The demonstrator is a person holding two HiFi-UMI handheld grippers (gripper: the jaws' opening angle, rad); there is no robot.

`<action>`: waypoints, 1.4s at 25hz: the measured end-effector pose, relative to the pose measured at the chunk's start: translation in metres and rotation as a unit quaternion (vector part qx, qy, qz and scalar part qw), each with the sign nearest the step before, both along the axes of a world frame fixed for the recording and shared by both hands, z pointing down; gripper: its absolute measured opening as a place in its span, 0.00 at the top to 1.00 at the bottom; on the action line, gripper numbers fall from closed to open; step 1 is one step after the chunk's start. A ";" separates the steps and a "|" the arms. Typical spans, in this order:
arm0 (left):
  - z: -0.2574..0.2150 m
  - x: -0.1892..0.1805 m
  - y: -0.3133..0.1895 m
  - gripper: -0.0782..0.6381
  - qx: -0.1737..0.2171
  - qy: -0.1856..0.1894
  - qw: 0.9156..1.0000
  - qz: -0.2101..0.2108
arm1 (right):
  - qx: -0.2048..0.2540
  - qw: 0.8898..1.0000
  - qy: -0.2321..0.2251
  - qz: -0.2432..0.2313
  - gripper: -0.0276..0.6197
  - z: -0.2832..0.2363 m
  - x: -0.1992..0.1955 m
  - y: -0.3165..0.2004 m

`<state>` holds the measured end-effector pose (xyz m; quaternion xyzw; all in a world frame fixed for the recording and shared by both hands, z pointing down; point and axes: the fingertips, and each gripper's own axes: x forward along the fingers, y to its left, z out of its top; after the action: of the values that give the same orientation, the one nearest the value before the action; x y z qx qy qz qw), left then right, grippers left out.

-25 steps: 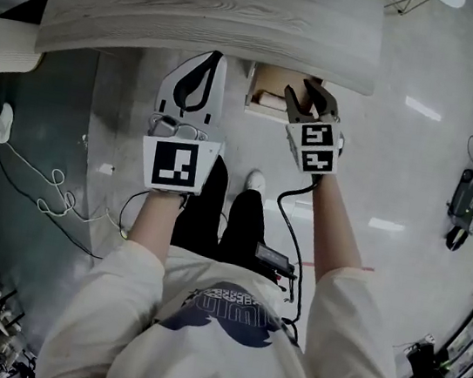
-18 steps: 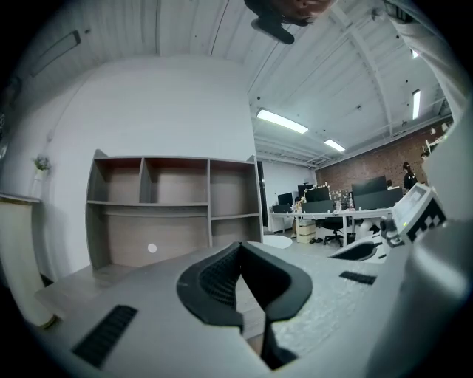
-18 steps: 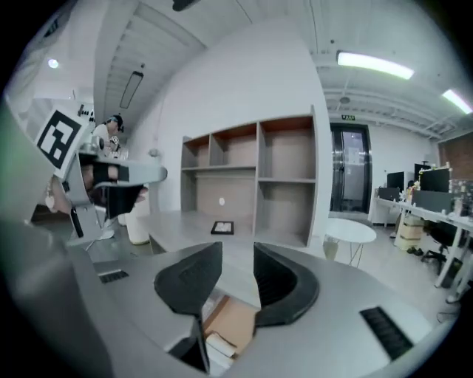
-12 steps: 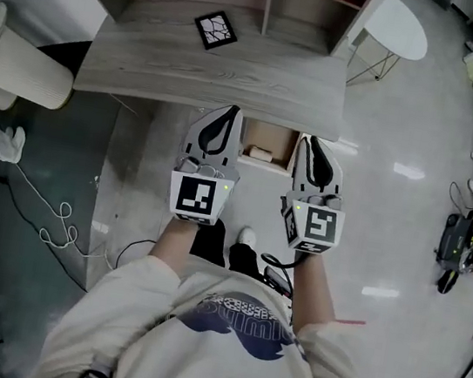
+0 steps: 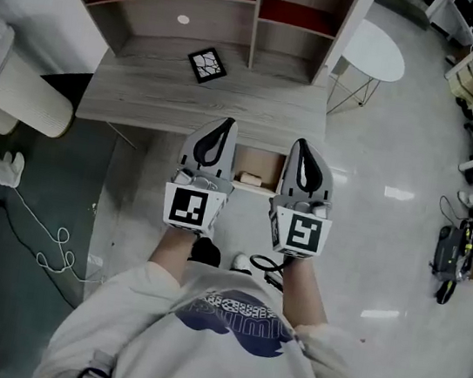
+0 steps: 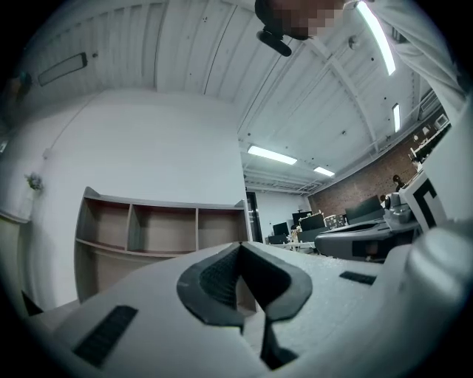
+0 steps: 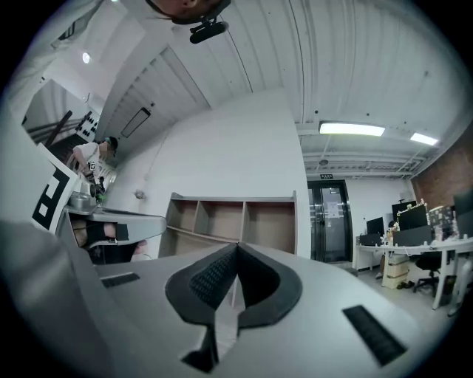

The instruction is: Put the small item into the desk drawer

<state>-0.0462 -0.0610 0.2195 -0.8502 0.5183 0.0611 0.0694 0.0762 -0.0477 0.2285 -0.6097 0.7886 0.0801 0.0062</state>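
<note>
- Closest to us are our own pale shirt and both forearms, reaching forward to the two claws held side by side.
- The left claw is clenched. In its own view the left claw has its tips pressed together, with only the dark hollow of the pads behind them and nothing in there.
- Same deal with the right claw. Its jaws have just been closing, and in its own view the right claw now has its tips touching, with nothing grasped.
- The two are close to each other but not touching, and both point forward towards the desk.
- In the head view the open drawer shows in the gap between the two claws, sticking out from under the desk edge.
- The small item lies inside that drawer, a pale little thing nearer the left claw's side. Neither claw touches it.
- Just past the claw tips is the grey wood desk.
- A black tile with a white cracked pattern lies on the desk, ahead of the left claw.
- Beyond that an open shelf unit stands at the back of the desk. Both claw views look straight at it.
- Far off to the right claw's side stands a round white table.
</note>
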 end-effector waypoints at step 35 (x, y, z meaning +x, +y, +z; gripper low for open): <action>-0.010 -0.009 -0.001 0.88 0.039 -0.041 0.998 -0.009 | 0.009 0.999 0.030 0.003 0.96 -0.005 -0.013 -0.002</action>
<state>-0.0548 -0.0622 0.2091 -0.8438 0.5200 0.0453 0.1244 0.0629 -0.0499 0.2232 -0.6094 0.7856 0.1060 -0.0123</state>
